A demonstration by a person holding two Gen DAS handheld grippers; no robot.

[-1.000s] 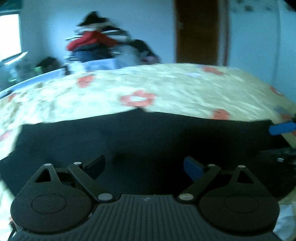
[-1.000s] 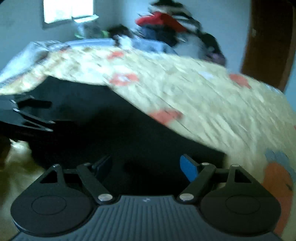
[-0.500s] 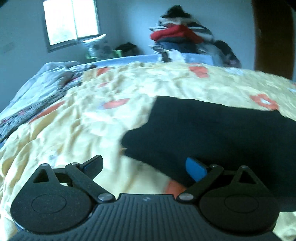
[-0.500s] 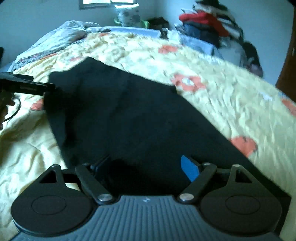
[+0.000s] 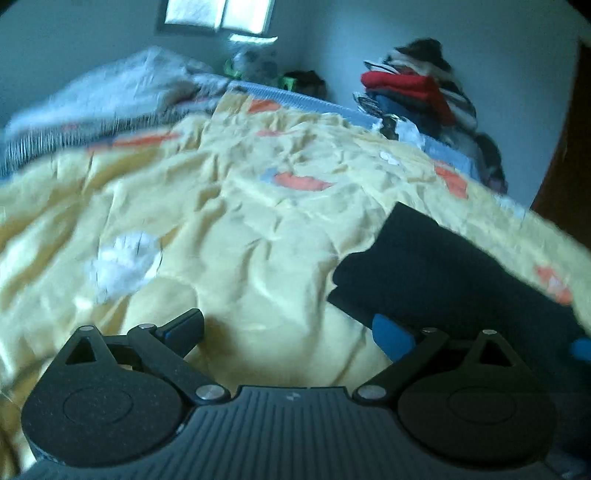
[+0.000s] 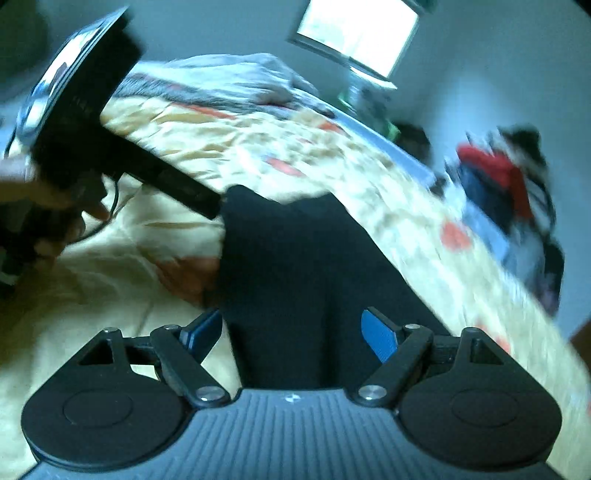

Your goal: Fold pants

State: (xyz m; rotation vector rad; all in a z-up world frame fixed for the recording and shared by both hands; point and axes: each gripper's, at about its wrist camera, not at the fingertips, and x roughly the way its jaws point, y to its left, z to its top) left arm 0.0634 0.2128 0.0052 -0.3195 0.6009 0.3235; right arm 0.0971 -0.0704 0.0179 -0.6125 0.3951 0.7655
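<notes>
Because both tools are empty, their fingers stand wide apart: the left gripper (image 5: 288, 330) hangs over bare yellow bedspread (image 5: 229, 221), its right pad at the near corner of the black pants (image 5: 443, 280) but pinching nothing, and the right gripper (image 6: 291, 332) straddles the near end of the same cloth, dark fabric lying between its blue pads untouched. The pants lie flat on the bed as a long dark band running away from the right gripper, doubled over at the end near the left one, which suggests the fold is partly done and each tool is placed to take an end. Farther off, a heap of clothes (image 5: 417, 88) sits by the wall under the window (image 5: 218, 14)
</notes>
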